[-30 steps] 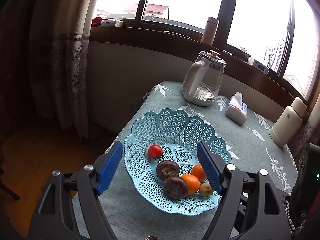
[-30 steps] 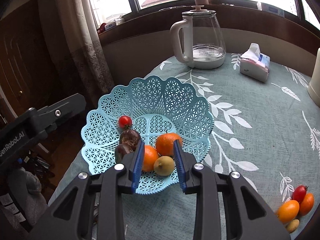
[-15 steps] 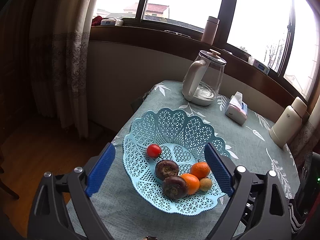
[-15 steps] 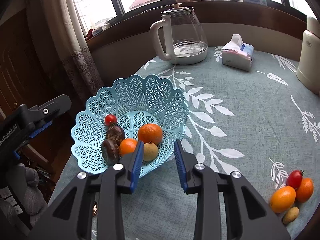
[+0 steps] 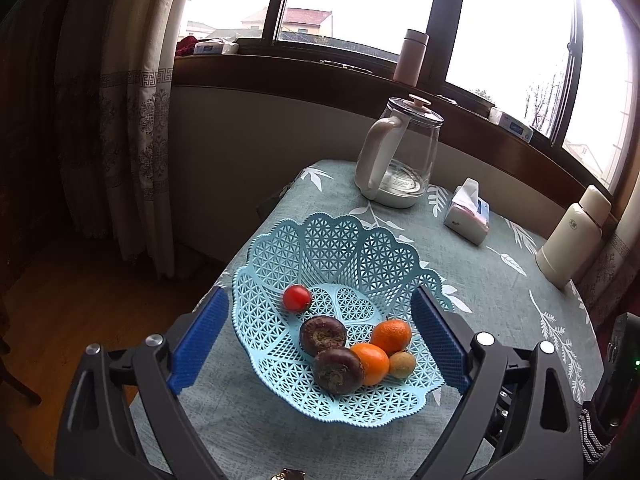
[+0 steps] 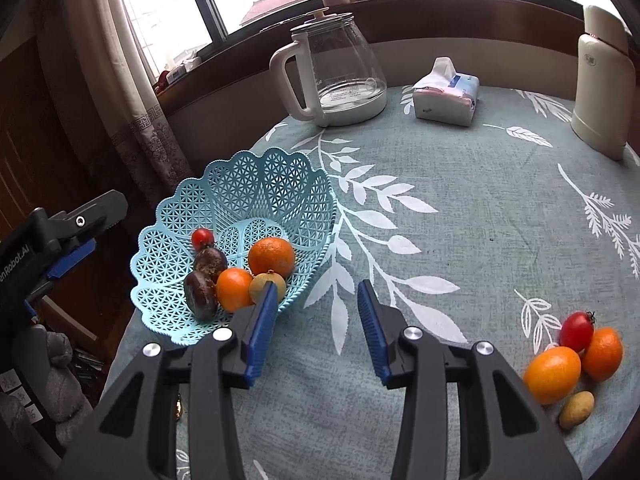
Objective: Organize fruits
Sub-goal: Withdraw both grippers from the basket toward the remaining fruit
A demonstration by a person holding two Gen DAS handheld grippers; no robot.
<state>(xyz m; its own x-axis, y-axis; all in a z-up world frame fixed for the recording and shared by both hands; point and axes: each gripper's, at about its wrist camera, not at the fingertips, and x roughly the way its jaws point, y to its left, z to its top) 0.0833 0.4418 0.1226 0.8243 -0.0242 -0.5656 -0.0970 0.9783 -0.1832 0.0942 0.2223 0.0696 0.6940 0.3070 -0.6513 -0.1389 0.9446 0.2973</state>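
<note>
The left gripper (image 5: 320, 338) hangs above the near side of the light blue lattice basket (image 5: 360, 252), its blue pads spread very wide and gripping nothing, one on each side of the basket. The right gripper (image 6: 316, 320) is parted to a middling gap and empty, its left pad just over the basket's near rim and its right pad over the leaf-patterned tablecloth (image 6: 460, 208). Inside the basket lie a small red tomato (image 5: 297, 298), two dark purple-brown fruits (image 5: 322, 334) touching one another, two oranges (image 5: 391, 335) side by side, and a small yellow-green fruit (image 5: 401, 364) against them. Well apart, near the table's right edge in the right wrist view, a second cluster sits on the cloth: a red tomato (image 6: 576, 330), two orange fruits (image 6: 552, 374) and a small tan fruit (image 6: 576, 409). A glass kettle (image 6: 340, 76), a tissue pack (image 6: 446, 98) and a cream flask (image 6: 602, 84) stand toward the window
</note>
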